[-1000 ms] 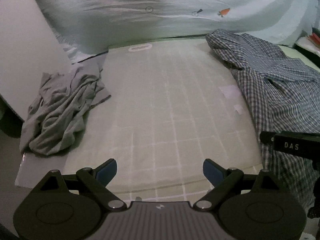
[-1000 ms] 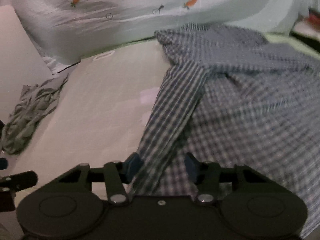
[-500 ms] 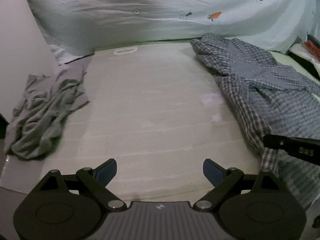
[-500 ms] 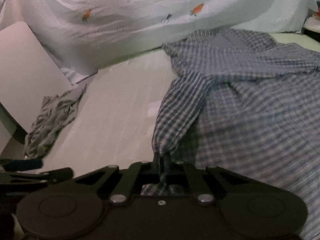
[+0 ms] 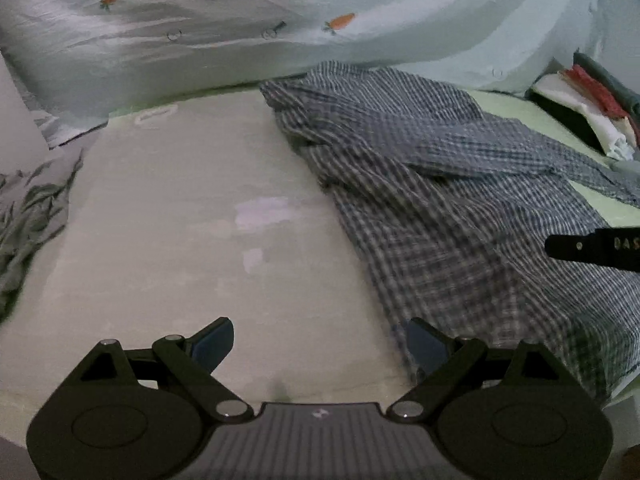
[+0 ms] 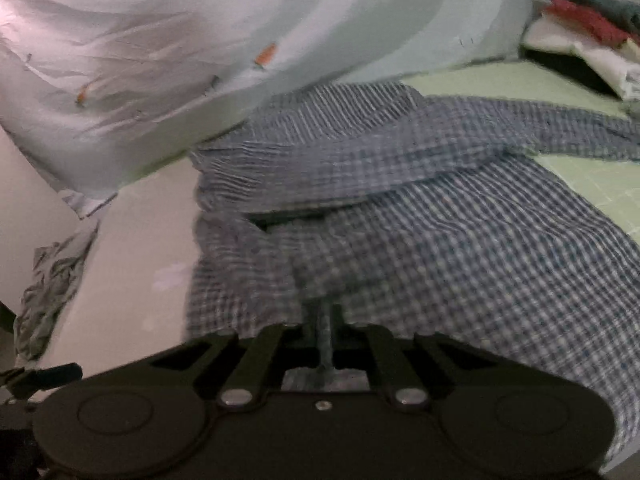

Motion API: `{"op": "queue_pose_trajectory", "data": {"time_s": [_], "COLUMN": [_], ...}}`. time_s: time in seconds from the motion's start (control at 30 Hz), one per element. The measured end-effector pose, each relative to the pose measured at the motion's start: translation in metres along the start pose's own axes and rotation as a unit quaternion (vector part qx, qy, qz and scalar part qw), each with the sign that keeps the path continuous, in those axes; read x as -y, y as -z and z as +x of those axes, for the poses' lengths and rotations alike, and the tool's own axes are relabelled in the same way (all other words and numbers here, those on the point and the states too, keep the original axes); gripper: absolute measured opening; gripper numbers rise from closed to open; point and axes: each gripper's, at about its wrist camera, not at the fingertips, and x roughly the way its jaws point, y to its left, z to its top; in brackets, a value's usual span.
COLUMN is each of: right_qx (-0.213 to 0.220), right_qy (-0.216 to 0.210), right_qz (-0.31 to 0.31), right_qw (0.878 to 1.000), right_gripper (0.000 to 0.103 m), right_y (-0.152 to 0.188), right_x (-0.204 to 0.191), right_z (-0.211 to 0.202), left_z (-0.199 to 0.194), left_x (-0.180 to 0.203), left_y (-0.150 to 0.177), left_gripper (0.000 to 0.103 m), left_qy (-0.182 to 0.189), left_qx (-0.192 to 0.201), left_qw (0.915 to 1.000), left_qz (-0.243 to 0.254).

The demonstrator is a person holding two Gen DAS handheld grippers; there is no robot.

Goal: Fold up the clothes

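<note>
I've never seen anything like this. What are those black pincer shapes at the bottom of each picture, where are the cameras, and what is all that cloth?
There is no robot here: a person holds a hand tool with a two-finger claw in each hand, and a wide-angle camera on each tool looks forward along its fingers. One picture comes from the left claw, which is open and holds nothing. The other comes from the right claw, shut on a pinch of the checked shirt. That shirt lies rumpled on a pale mat on a bed. A crumpled grey garment waits at the left edge, and folded clothes are stacked far right. Behind hangs a carrot-print sheet.
</note>
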Motion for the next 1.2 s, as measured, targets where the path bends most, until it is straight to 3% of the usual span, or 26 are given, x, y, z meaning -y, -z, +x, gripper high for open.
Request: {"op": "queue_pose_trajectory", "data": {"time_s": [0.13, 0.3, 0.4, 0.47, 0.57, 0.73, 0.87, 1.03, 1.1, 1.17, 1.2], "right_qx": [-0.029, -0.068, -0.083, -0.088, -0.094, -0.112, -0.115, -0.124, -0.129, -0.135, -0.135], "right_qy": [-0.032, -0.090, -0.107, -0.112, -0.117, -0.120, -0.116, -0.116, -0.124, -0.138, -0.146], "right_qz": [0.006, 0.023, 0.062, 0.082, 0.109, 0.154, 0.167, 0.182, 0.192, 0.204, 0.210], "right_qw": [0.999, 0.993, 0.989, 0.986, 0.983, 0.974, 0.972, 0.969, 0.965, 0.960, 0.957], "right_gripper": [0.026, 0.029, 0.029, 0.029, 0.029, 0.031, 0.038, 0.042, 0.037, 0.013, 0.003], "right_y": [-0.005, 0.005, 0.018, 0.027, 0.038, 0.063, 0.076, 0.087, 0.091, 0.096, 0.097], "right_x": [0.019, 0.022, 0.026, 0.024, 0.021, 0.016, 0.007, 0.000, -0.001, 0.000, 0.001], "right_z": [0.011, 0.018, 0.015, 0.011, 0.003, 0.001, -0.002, -0.004, -0.003, 0.000, 0.000], "left_z": [0.004, 0.003, 0.002, 0.003, 0.002, -0.006, -0.004, -0.002, 0.003, 0.006, 0.007], "left_x": [0.030, 0.032, 0.029, 0.027, 0.026, 0.027, 0.026, 0.025, 0.024, 0.022, 0.019], "left_y": [0.002, 0.013, 0.016, 0.014, 0.011, 0.018, 0.024, 0.034, 0.037, 0.038, 0.037], "left_gripper": [0.093, 0.093, 0.091, 0.081, 0.075, 0.070, 0.058, 0.054, 0.052, 0.041, 0.041], "left_qy": [-0.005, -0.001, 0.019, 0.037, 0.082, 0.113, 0.151, 0.190, 0.203, 0.211, 0.210], "left_qx": [-0.009, -0.027, -0.029, -0.035, -0.039, -0.037, -0.052, -0.070, -0.083, -0.094, -0.094], "left_qw": [0.9999, 0.9988, 0.9987, 0.9981, 0.9955, 0.9927, 0.9864, 0.9779, 0.9744, 0.9721, 0.9725], "left_qz": [-0.008, -0.040, -0.038, -0.036, -0.028, 0.022, 0.041, 0.054, 0.050, 0.041, 0.034]}}
